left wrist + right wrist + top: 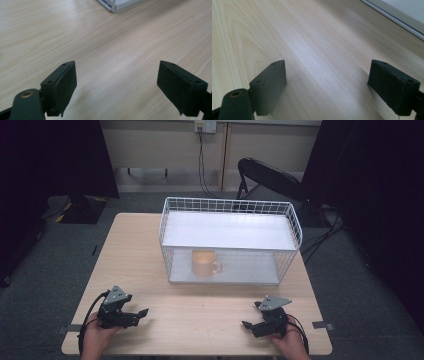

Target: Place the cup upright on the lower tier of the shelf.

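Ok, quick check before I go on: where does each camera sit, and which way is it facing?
High view: above the person's side, facing forward and down on the table, wire basket and orange mug; both hands hold open tongs, left tongs, right tongs.
Left gripper view: rides the left tongs, looking along wide-apart jaws across bare wood to a basket corner.
Right gripper view: rides the right tongs, jaws apart, low over the wood.
Shared: both gripper views show the tabletop.
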